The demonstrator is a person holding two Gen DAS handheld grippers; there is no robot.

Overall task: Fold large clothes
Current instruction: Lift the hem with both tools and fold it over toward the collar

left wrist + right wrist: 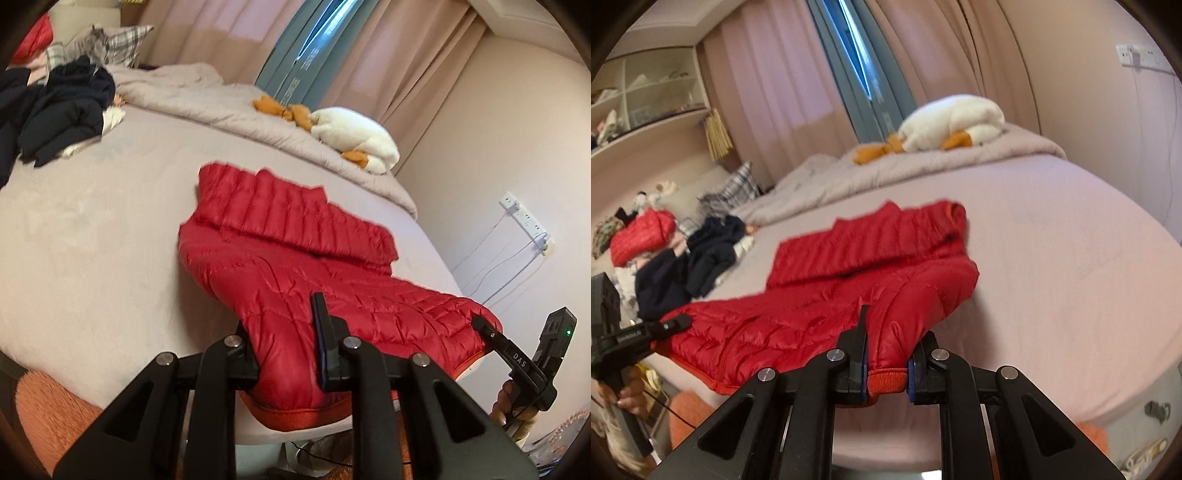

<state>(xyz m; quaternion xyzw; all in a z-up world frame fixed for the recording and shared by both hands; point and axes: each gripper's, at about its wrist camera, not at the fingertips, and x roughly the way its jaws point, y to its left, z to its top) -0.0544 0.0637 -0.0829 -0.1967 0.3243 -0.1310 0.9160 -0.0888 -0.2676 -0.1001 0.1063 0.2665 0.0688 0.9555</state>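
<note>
Big bed (92, 221) with a pale sheet, pink curtains (221, 33) behind. Red puffy jacket (295, 258) spread mid-bed, near edge lifted off the sheet. Dark clothes (62, 110) piled at ten o'clock, white plush toy (354, 136) at one o'clock. Left gripper (291, 354) fingers narrow, pinching the jacket hem. Right gripper (886, 354) fingers narrow, clamped on the ribbed cuff (886, 382).
</note>
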